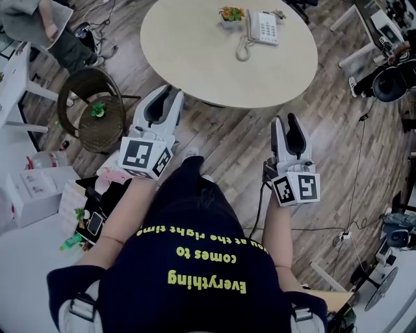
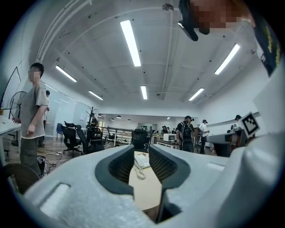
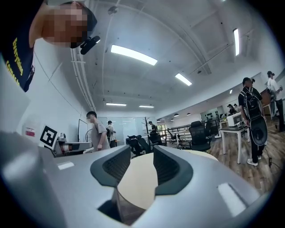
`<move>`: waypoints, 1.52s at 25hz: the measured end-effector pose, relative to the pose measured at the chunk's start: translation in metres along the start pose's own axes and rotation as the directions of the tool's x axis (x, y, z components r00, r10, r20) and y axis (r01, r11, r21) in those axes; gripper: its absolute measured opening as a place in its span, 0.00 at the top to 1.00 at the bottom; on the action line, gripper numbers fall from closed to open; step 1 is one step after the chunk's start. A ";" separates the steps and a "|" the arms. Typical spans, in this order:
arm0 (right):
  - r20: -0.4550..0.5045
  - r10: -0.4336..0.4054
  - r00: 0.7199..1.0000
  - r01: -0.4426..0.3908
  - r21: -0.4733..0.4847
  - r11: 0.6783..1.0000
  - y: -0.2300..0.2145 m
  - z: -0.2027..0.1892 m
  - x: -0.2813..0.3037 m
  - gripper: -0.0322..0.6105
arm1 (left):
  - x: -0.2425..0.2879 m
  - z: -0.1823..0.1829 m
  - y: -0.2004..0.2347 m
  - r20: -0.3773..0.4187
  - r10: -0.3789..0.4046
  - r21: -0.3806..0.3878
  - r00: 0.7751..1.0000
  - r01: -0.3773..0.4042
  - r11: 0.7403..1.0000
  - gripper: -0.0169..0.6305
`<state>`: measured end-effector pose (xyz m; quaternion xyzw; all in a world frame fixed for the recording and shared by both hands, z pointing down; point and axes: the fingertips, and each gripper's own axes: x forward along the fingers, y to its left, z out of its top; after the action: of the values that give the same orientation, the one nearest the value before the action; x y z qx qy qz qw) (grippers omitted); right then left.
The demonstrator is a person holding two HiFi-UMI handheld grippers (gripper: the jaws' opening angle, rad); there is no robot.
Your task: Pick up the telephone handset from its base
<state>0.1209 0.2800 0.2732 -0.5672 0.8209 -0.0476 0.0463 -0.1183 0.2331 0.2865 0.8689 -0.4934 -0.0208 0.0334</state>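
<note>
Telephone handset rests on its base at the round table's far edge, with a small potted plant just beside it. Left gripper and right gripper hover off the table's near edge, jaws apart and empty.

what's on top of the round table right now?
On the round table: a white telephone with its handset seated, a coiled cord trailing beside it, and a small potted plant. The cradle under the handset is covered.
</note>
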 end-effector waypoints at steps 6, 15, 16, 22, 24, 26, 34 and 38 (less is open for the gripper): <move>-0.020 0.012 1.000 -0.012 0.001 1.000 -0.002 -0.008 0.032 0.57 | 0.025 -0.012 0.020 -0.040 -0.015 -0.018 0.999 0.015 1.000 0.64; -0.036 -0.026 0.999 0.025 -0.016 1.000 -0.034 0.000 0.118 0.46 | 0.115 -0.005 0.067 -0.036 -0.037 -0.024 0.999 0.036 0.999 0.52; -0.033 -0.032 0.999 0.032 -0.017 0.999 -0.037 0.002 0.130 0.45 | 0.126 -0.004 0.073 -0.035 -0.047 -0.024 0.998 0.046 0.999 0.52; -0.016 -0.072 0.997 0.071 -0.020 0.997 -0.047 0.005 0.194 0.43 | 0.181 0.003 0.113 -0.036 -0.107 -0.010 0.994 0.106 0.994 0.52; -0.016 -0.086 0.996 0.086 -0.014 0.996 -0.051 0.004 0.210 0.42 | 0.197 0.004 0.122 -0.028 -0.139 -0.013 0.990 0.139 0.990 0.52; -0.017 -0.099 0.995 0.099 -0.008 0.995 -0.054 0.002 0.222 0.42 | 0.207 0.011 0.129 0.027 -0.184 -0.056 0.983 0.185 0.981 0.52; -0.059 -0.092 0.994 0.092 0.001 0.996 -0.073 -0.008 0.255 0.42 | 0.247 0.006 0.151 0.014 -0.158 -0.077 0.987 0.158 0.984 0.52; -0.068 -0.052 0.996 0.053 0.014 0.998 -0.093 -0.013 0.273 0.42 | 0.268 -0.002 0.149 -0.005 -0.127 -0.074 0.992 0.127 0.989 0.52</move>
<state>0.1093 -0.0084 0.2925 -0.5863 0.8064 -0.0744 0.0216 -0.1086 -0.0733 0.2994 0.8968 -0.4358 -0.0370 0.0662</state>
